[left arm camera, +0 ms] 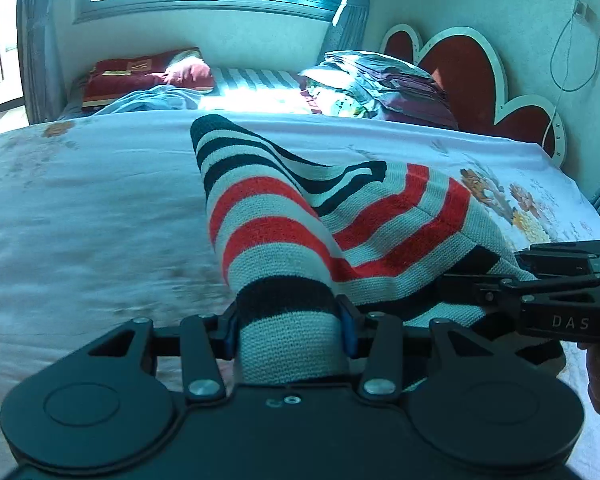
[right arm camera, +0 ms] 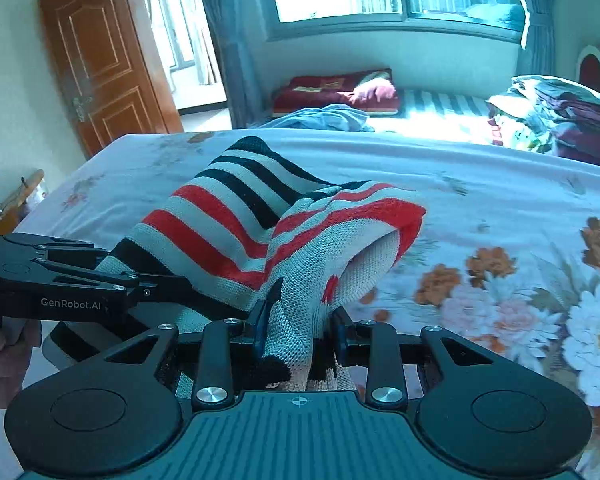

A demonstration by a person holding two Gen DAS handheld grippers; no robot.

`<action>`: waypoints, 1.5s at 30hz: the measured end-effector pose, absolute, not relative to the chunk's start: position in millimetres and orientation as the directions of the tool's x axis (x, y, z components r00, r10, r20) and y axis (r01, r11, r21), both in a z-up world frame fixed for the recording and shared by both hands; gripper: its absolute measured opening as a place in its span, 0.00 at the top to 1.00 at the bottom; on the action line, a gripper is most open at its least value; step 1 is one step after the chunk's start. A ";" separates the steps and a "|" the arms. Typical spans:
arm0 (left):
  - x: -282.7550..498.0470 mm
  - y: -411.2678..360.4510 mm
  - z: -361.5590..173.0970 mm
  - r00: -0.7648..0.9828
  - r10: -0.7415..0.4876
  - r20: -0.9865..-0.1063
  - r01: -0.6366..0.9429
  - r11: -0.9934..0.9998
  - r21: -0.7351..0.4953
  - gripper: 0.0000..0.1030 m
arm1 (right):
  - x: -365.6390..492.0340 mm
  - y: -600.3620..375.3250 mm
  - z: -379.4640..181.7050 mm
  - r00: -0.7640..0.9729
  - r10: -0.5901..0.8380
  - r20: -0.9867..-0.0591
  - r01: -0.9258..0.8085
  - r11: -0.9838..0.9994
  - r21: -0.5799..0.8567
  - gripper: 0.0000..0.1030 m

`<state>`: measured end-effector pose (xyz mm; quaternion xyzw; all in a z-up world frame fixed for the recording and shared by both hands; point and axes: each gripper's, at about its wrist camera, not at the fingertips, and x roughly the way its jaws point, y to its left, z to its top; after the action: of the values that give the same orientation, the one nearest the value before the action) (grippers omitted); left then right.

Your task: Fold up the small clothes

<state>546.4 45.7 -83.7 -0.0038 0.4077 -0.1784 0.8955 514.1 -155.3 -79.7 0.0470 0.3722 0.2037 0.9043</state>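
A small knitted garment [left arm camera: 340,220] with white, red and black stripes hangs bunched above the floral bedsheet [left arm camera: 80,220]. My left gripper [left arm camera: 290,326] is shut on one bundled end of it, the knit squeezed between the blue pads. My right gripper [right arm camera: 300,328] is shut on the other end of the striped garment [right arm camera: 236,232], fabric pressed between its pads and spilling back toward the camera. Each gripper shows in the other's view: the right gripper [left arm camera: 456,286] from the right edge, the left gripper [right arm camera: 168,284] from the left edge, a hand behind each.
The bedsheet [right arm camera: 500,200] carries orange and white flowers at the right. Behind lie a stack of folded bedding [left arm camera: 380,84], a red blanket [left arm camera: 140,76], a blue cloth [right arm camera: 320,118] and a red heart headboard [left arm camera: 468,68]. A wooden door [right arm camera: 100,64] stands far left.
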 end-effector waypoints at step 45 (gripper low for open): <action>522.3 158.5 -103.0 0.626 -0.256 -0.736 0.389 0.921 0.010 0.79 | 510.7 -67.7 -138.0 0.627 0.243 -0.741 -0.218 0.967 0.132 1.00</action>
<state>522.3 158.5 -103.0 0.0844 0.3930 -0.1797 0.8978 510.7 -67.7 -138.0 0.0148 0.4127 0.1279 0.9017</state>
